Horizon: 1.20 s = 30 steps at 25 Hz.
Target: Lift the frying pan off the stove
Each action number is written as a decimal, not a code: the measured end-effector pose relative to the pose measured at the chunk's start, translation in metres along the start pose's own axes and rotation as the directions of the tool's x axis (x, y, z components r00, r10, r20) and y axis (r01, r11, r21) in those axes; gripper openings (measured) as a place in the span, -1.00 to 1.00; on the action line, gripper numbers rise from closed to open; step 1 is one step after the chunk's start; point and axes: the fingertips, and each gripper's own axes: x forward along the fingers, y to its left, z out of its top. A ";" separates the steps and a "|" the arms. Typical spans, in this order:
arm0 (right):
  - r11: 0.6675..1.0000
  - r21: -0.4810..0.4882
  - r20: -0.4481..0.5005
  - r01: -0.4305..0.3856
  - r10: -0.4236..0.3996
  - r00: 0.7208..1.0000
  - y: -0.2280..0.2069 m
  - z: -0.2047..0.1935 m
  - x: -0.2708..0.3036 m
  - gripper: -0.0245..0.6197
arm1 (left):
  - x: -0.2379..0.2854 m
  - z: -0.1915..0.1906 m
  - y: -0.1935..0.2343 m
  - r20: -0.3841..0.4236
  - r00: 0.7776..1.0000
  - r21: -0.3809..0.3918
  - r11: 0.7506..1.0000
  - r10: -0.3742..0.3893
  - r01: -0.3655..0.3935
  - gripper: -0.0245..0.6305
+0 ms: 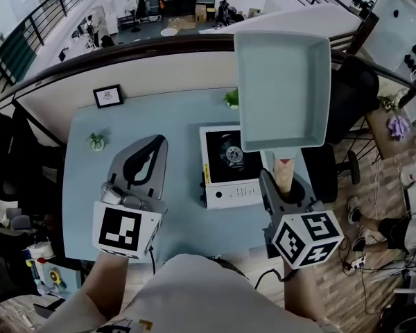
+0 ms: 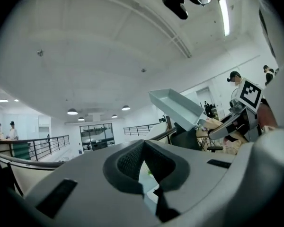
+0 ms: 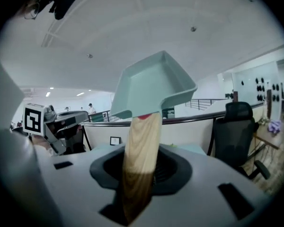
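Tabletop (image 1: 173, 116): pale blue, carries the stove.
Left claw (image 1: 152, 148): raised over the tabletop's left half, tips together, nothing between them.
Stove (image 1: 230, 166): white single burner with a black top, at mid tabletop.
Pan (image 1: 284, 89): rectangular, pale green, up in the air, off the stove, toward its right side.
Handle (image 1: 284, 173): wooden, runs from the pan back into the right claw.
Right claw (image 1: 286, 189): clamped on the handle, carrying the pan.
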 end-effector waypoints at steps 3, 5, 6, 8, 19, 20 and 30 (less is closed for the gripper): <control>1.000 0.006 0.034 -0.006 0.006 0.999 0.004 0.006 -0.012 -0.56 | -0.010 0.011 0.003 0.048 0.998 0.043 0.999 0.029 -0.032 -0.92; 1.000 0.021 0.065 -0.010 0.008 0.998 0.004 0.007 -0.018 -0.56 | -0.016 0.013 0.002 0.067 0.997 0.063 0.997 0.033 -0.037 -0.92; 0.999 0.030 0.083 -0.010 0.008 0.997 0.004 0.008 -0.021 -0.56 | -0.018 0.013 0.001 0.071 0.997 0.070 0.997 0.031 -0.036 -0.92; 0.999 0.036 0.117 -0.002 -0.003 0.993 0.002 0.009 -0.028 -0.56 | -0.022 0.009 -0.003 0.076 0.997 0.080 0.996 0.026 -0.033 -0.92; 0.997 -0.006 0.201 0.077 -0.074 0.977 -0.018 -0.010 -0.038 -0.56 | -0.027 -0.043 -0.023 -0.016 1.000 0.099 0.995 -0.009 0.010 -0.92; 0.997 -0.007 0.197 0.081 -0.078 0.977 -0.019 -0.012 -0.037 -0.56 | -0.026 -0.048 -0.026 -0.025 1.000 0.094 0.995 -0.016 0.019 -0.92; 0.997 -0.010 0.136 0.081 -0.079 0.988 -0.022 -0.027 -0.033 -0.56 | -0.022 -0.060 -0.032 -0.069 0.997 0.081 0.996 -0.035 0.041 -0.92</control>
